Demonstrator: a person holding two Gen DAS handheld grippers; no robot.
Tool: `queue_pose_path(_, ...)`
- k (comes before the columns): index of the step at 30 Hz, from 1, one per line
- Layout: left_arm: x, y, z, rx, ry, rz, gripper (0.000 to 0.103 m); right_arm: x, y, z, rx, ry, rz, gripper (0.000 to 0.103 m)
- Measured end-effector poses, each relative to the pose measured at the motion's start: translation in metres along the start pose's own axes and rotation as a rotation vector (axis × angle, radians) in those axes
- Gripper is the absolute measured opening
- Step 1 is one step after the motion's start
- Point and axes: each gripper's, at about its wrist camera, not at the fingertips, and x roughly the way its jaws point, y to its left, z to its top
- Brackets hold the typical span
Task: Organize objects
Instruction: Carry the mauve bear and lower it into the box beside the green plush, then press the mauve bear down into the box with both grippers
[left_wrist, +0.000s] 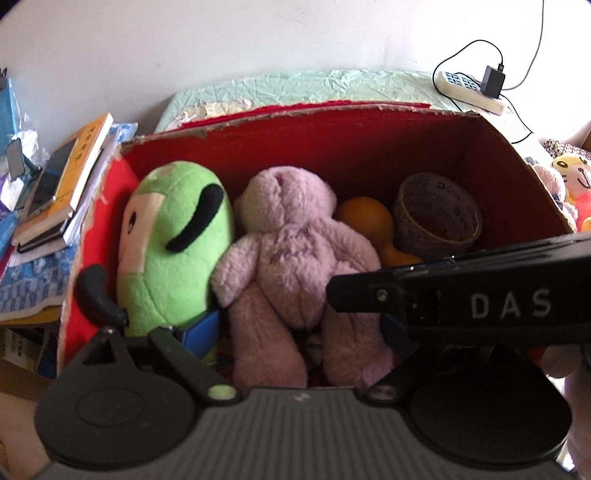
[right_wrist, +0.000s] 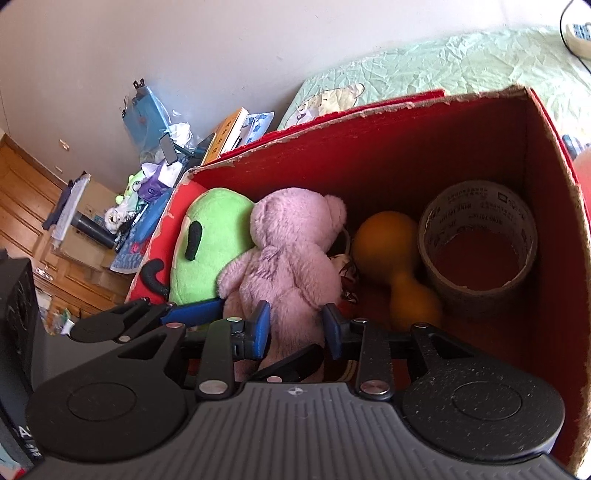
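Note:
A red cardboard box (left_wrist: 332, 147) (right_wrist: 424, 147) holds a green plush toy (left_wrist: 173, 243) (right_wrist: 210, 243), a pink teddy bear (left_wrist: 291, 266) (right_wrist: 288, 254), an orange dumbbell-shaped toy (left_wrist: 369, 221) (right_wrist: 399, 254) and a roll of tape (left_wrist: 436, 218) (right_wrist: 480, 243). My left gripper (left_wrist: 299, 332) is open, its blue fingers either side of the bear's legs. My right gripper (right_wrist: 297, 328) is open around the bear's lower body, its blue pads beside the fur without squeezing it. The right gripper's black body (left_wrist: 461, 295) crosses the left wrist view.
A stack of books with a phone (left_wrist: 62, 184) lies left of the box. Behind the box is a green bedsheet (left_wrist: 314, 88) with a power strip and charger (left_wrist: 476, 88). More plush toys (left_wrist: 569, 184) sit at the right. Cluttered shelves and wooden cabinet (right_wrist: 74, 240) stand at left.

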Motion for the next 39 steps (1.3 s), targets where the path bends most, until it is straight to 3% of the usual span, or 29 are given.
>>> queue_pose_path(14,0.003,0.000,-0.001,-0.015,0.012,-0.005,0.096,-0.002,0.014,-0.002,-0.094,-0.040,-0.098,0.035)
queue_pose_path(39,0.007,-0.004,-0.001,-0.028,0.041,0.032,0.101,0.003,0.018,-0.003,-0.115,-0.033,-0.114,0.034)
